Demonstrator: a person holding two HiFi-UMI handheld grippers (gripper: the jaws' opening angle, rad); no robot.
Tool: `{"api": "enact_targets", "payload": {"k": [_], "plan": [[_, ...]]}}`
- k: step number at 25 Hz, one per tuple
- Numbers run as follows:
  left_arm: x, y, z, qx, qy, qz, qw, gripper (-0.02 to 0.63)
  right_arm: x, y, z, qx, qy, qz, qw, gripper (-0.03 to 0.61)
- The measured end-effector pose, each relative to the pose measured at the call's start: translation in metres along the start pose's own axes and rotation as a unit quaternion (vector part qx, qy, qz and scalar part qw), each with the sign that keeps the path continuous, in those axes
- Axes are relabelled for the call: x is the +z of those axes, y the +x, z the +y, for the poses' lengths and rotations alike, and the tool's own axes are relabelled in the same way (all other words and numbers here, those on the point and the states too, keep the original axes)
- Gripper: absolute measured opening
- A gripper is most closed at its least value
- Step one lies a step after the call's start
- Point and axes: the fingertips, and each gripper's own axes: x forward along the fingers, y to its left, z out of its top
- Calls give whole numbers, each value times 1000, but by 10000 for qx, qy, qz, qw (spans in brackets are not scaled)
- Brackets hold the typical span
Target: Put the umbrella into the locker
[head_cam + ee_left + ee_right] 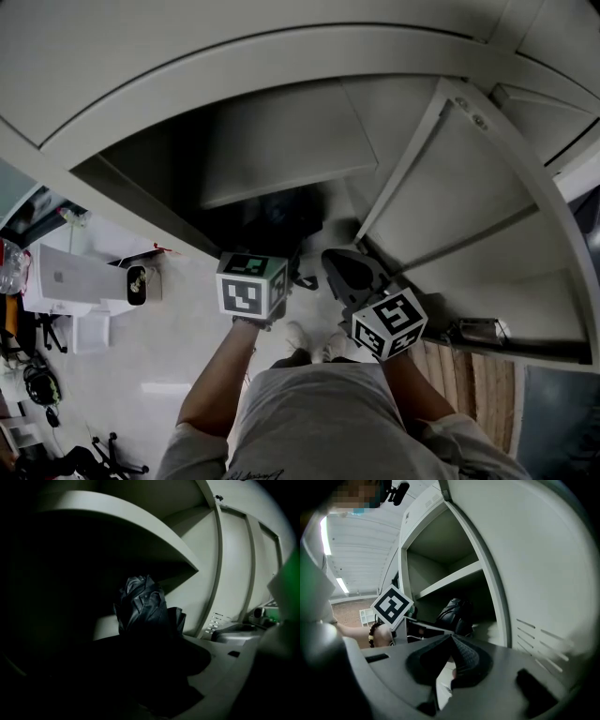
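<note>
- Open locker (440,541): a black folded umbrella (143,609) reaches into the compartment under the shelf (450,579).
- Left gripper (423,629): jaws spread wide, clasping the umbrella.
- Right gripper (450,641): jaws together, empty.

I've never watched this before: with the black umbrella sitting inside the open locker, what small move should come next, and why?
Probably ease the left gripper slightly deeper and set the umbrella down. It is already under the shelf of the open locker, right ahead of that gripper; it is too dark to tell whether the gripper clamps it.
</note>
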Motion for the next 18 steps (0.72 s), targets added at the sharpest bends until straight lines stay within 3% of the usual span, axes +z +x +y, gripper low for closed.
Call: {"api": "enact_targets", "payload": {"k": [11,18], "plan": [[-6,22,9,-51,-53,503,9987,287,-1,4,4,90,-16,34,10000,28],[-8,28,11,-117,-14,612,9981,301,-2,6,8,122,1,39,9999,28]]}}
